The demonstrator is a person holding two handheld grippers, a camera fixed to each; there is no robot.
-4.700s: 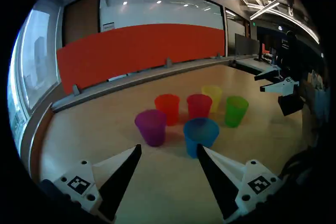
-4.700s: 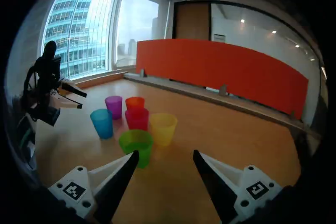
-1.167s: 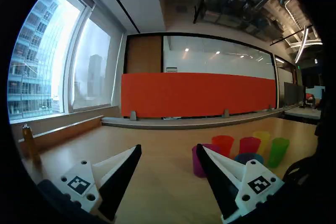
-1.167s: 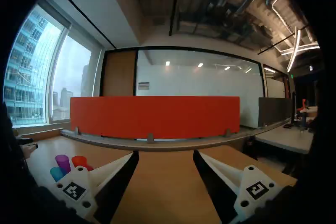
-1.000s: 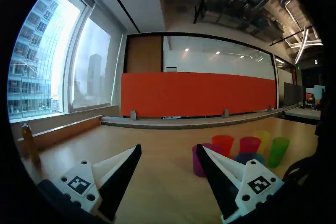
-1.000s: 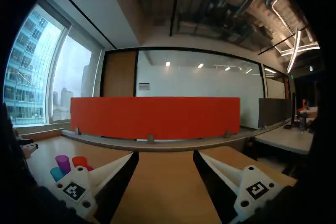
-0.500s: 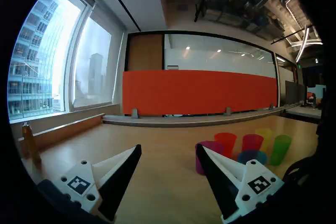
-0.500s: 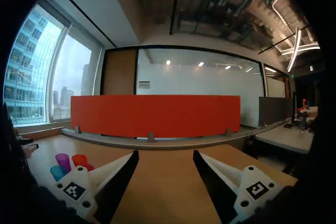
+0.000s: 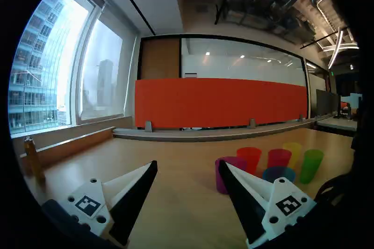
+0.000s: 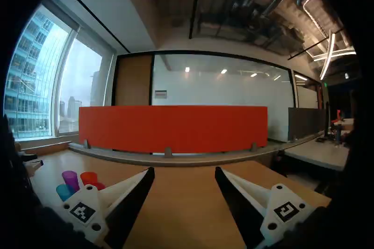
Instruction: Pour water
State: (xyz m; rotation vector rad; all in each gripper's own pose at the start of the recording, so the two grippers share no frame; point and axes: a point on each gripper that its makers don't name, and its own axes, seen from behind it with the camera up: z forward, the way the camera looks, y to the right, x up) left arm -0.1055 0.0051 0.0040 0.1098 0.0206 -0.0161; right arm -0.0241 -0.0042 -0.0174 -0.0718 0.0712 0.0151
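Holding both tools low over the wooden desktop (image 9: 182,211), you have nothing between either pair of fingers. Your left gripper (image 9: 186,164) has its jaws released and spread wide, with bare wood between the tips.

Just past its right finger stands a tight cluster of six upright plastic cups. The purple cup (image 9: 233,161) is nearest, partly hidden behind that fingertip. The red cup (image 9: 248,155) stands just behind it, and the pink cup (image 9: 279,156) is beside the red one. The yellow cup (image 9: 292,148) is farthest back, and the green cup (image 9: 312,165) closes the right end. The blue cup (image 9: 279,172) sits in front of the pink one, its lower part hidden by the finger. The cluster stands well short of the desktop's far edge, where the orange partition (image 9: 219,102) runs.

Your right gripper (image 10: 183,170) is likewise released, jaws wide apart over bare wood. In the right gripper view the purple (image 10: 71,179), red (image 10: 89,177) and blue (image 10: 63,192) cups stand beyond its left finger, on the window (image 10: 32,95) side.

You cannot tell whether any cup holds water.
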